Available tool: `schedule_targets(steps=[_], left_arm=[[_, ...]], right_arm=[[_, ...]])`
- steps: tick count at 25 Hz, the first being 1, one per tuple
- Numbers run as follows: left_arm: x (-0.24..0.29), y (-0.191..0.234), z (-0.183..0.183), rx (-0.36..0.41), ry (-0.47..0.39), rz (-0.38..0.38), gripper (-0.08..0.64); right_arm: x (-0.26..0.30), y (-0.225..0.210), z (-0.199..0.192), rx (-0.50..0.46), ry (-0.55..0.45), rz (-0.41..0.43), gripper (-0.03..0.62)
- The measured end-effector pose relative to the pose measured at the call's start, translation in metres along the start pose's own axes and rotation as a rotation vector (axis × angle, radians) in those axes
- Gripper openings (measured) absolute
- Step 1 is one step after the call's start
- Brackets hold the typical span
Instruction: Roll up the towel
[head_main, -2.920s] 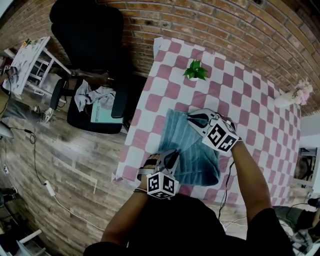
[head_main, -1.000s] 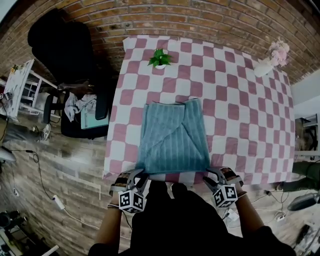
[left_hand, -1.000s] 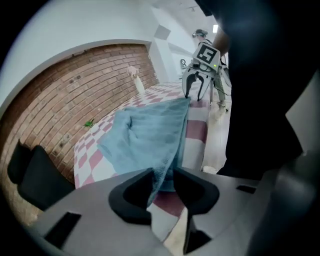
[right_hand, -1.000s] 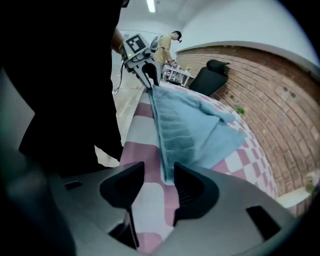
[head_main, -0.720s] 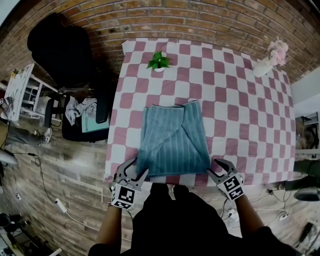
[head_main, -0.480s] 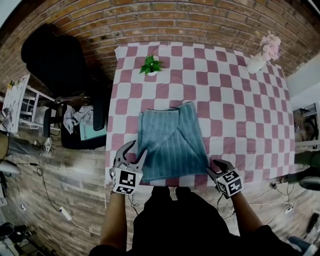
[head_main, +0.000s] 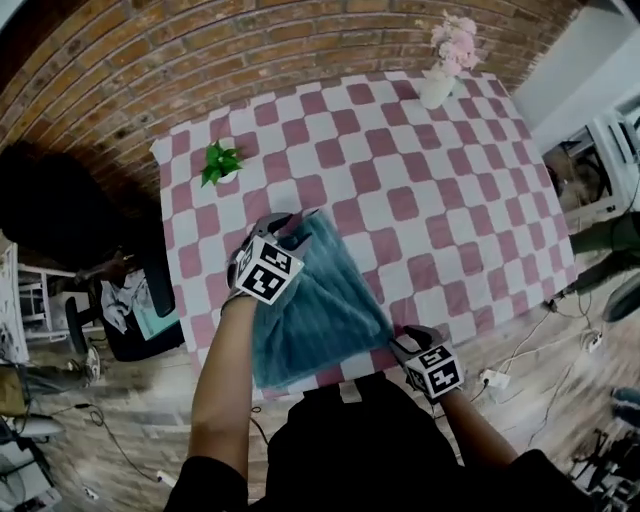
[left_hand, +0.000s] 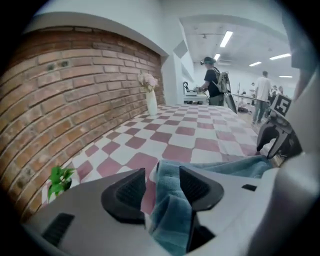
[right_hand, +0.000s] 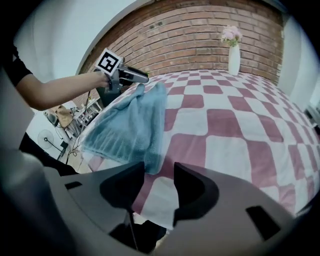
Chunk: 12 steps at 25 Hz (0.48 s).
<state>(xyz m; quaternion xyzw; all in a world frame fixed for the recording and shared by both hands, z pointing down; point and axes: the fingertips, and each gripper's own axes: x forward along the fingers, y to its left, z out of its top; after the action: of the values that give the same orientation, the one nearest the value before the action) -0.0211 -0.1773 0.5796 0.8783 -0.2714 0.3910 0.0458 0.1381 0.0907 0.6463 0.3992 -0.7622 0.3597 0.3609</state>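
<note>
The ribbed teal towel (head_main: 320, 310) lies folded at the near left of the tabletop (head_main: 450, 200), its near edge at the rim. Pink-and-white checked cloth runs bare to the right and far. The left hand-held gripper (left_hand: 162, 174) is released, its jaws just opening, with a soft fold between them. The right hand-held gripper (right_hand: 160, 176) gapes empty beside the towel's near right corner

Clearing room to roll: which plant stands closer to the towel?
The green leafy plant, near the towel's far corner; the pink flowers in the white vase stand farther off.
</note>
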Motion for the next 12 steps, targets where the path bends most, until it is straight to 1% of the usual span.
schedule_targets(steps=[1,4,6,7,9,10,12], left_arm=[[0.015,-0.001,0.002,0.027,0.036,-0.044,0.215],[0.053,-0.012,0.004,0.104,0.138,-0.179,0.218],[0.069,-0.021,0.002,0.164,0.199,-0.237,0.209],[0.074,-0.023,0.002,0.194,0.215,-0.246,0.194],[0.079,-0.025,0.004,0.238,0.217,-0.240,0.064],[0.079,-0.026,0.007,0.249,0.210,-0.236,0.014],[0.075,-0.027,0.013,0.251,0.188,-0.233,0.006]], right_arm=[[0.002,0.001,-0.002,0.008,-0.002,-0.009,0.186],[0.003,0.002,-0.005,0.019,-0.010,-0.063,0.151],[0.003,0.001,-0.002,0.026,-0.015,-0.075,0.118],[0.004,0.000,-0.001,0.024,-0.017,-0.074,0.097],[0.005,0.001,0.001,0.010,-0.021,-0.079,0.036],[0.005,0.001,0.002,0.009,-0.027,-0.085,0.022],[0.001,-0.001,0.006,0.033,-0.054,-0.086,0.014]])
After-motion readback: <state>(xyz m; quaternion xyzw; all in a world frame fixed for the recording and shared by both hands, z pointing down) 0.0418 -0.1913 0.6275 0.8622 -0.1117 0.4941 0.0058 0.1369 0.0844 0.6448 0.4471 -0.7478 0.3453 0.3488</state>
